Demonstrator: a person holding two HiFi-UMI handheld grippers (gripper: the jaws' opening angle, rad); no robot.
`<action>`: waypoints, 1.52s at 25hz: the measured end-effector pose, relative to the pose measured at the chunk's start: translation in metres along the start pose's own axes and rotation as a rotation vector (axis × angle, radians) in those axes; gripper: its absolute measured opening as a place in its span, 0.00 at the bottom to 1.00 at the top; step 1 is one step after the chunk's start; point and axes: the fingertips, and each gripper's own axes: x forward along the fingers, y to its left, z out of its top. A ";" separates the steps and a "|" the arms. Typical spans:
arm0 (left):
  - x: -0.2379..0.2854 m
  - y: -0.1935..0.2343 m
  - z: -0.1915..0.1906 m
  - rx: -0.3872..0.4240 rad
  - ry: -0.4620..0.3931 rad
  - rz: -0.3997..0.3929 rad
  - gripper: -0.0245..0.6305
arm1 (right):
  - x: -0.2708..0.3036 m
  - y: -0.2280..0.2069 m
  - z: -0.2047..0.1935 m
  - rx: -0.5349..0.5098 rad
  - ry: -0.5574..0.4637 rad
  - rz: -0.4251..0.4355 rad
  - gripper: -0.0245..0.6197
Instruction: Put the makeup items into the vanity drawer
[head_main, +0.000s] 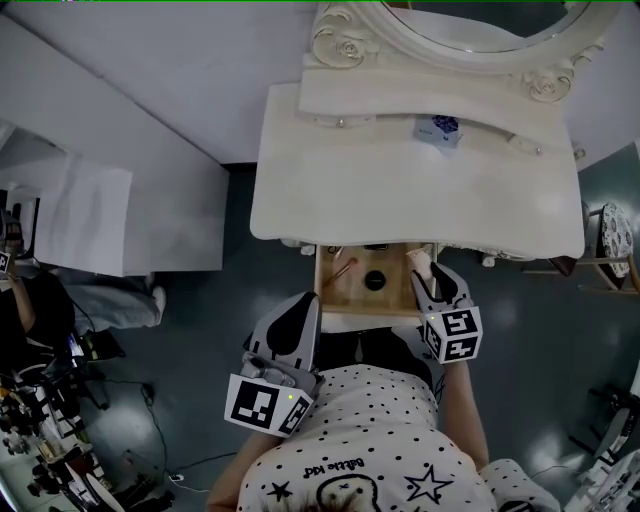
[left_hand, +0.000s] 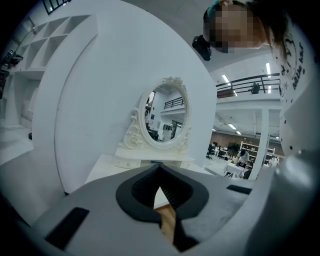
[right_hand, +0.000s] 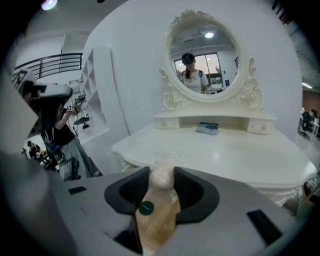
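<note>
The white vanity (head_main: 400, 190) has its wooden drawer (head_main: 372, 313) pulled open toward me. Inside lie a thin red pencil-like item (head_main: 345, 270) and a round black item (head_main: 375, 281). My right gripper (head_main: 428, 272) hovers over the drawer's right end, shut on a beige makeup sponge (head_main: 420, 260). In the right gripper view the sponge (right_hand: 161, 179) is wrapped in clear film with a green sticker and sits squeezed between the pads of the right gripper (right_hand: 161, 172). My left gripper (head_main: 308, 300) is at the drawer's front left corner, shut and empty (left_hand: 160, 169).
A small blue-and-white box (head_main: 437, 128) rests on the vanity's back shelf below the oval mirror (right_hand: 202, 60). White wall panels stand to the left of the vanity. A person sits at a cluttered bench at the far left (head_main: 30, 310). A chair (head_main: 610, 240) stands to the right.
</note>
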 end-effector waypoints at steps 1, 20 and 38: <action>-0.001 0.002 0.000 0.001 0.000 0.010 0.04 | 0.009 -0.002 -0.011 -0.013 0.035 -0.001 0.29; -0.006 0.014 0.001 0.011 0.013 0.070 0.04 | 0.113 -0.006 -0.110 -0.050 0.395 0.014 0.29; -0.007 0.023 0.001 0.000 0.008 0.074 0.04 | 0.123 -0.005 -0.105 -0.108 0.412 0.009 0.34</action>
